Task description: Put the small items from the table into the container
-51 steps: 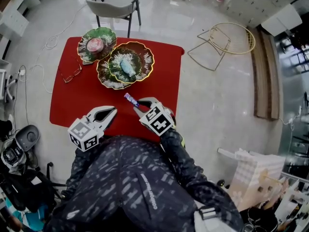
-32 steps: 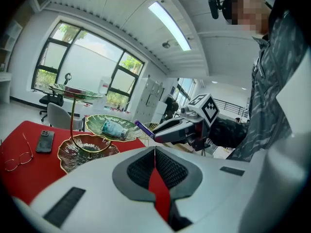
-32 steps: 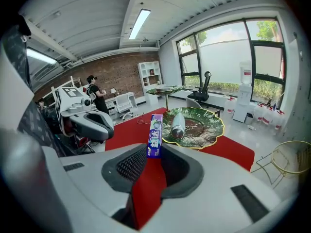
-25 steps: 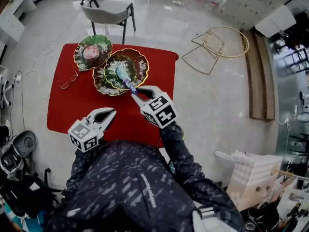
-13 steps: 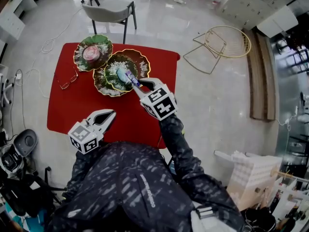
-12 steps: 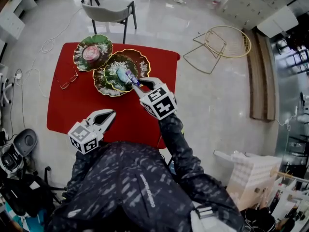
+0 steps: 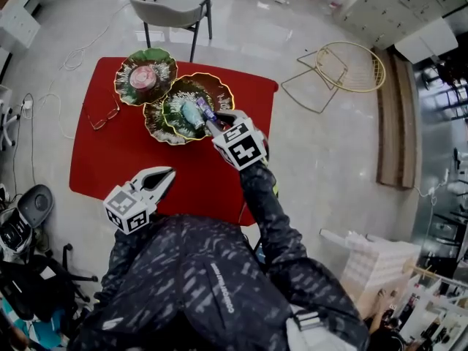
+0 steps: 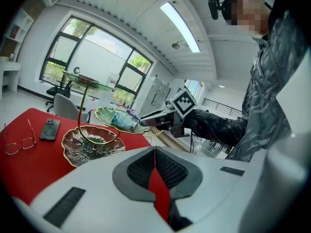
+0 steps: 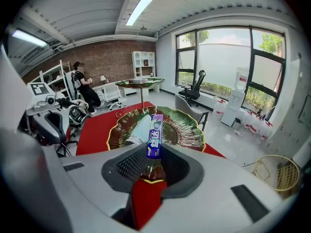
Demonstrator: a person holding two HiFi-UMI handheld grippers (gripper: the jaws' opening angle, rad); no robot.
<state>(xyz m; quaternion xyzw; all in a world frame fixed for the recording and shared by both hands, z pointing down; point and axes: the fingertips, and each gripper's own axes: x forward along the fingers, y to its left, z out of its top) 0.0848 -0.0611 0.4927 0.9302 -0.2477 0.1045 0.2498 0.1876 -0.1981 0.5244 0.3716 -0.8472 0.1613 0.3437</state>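
Red rectangular tabletop point(image 7: 110, 159) is standing on a pale glossy floor. A grey chair point(image 7: 172, 9) is sitting beyond its far edge, and a gold wire frame point(image 7: 344, 64) is lying on the floor well off to the right of both tools.

- Right gripper point(image 7: 216, 121) point(image 9: 154, 154): its jaws are standing partly apart and clamping on a slim purple packet point(image 7: 205, 110) point(image 9: 155, 136). The packet is sticking out past the fingertips, over the middle dish; whether it is touching the dish cannot be told.
- Middle dish point(image 7: 216, 86) point(image 9: 182, 130), green, leaf-shaped and gold-rimmed: it is lying directly ahead of and below the right gripper's jaws. It is carrying a pale blue-green pouch point(image 7: 191, 113) point(image 9: 138, 129) just left of the purple packet.
- Top dish point(image 7: 164, 61) point(image 8: 87, 84), same pattern: it is sitting farther ahead and to the left of the right gripper, and is holding a round pink item point(image 7: 146, 70).
- Bottom dish point(image 7: 155, 126) point(image 8: 92, 147): it is resting on the table beneath the other two, on the same gold stem.
- Left gripper point(image 7: 168, 174) point(image 8: 155, 152): its jaws are pressing fully together with nothing between them. It is hovering over the near part of the table, well behind the right gripper.
- Wire-rimmed glasses point(image 7: 102, 115) point(image 8: 19, 142) and dark phone point(image 8: 50, 128): both are lying on the cloth ahead and to the left of the left gripper.
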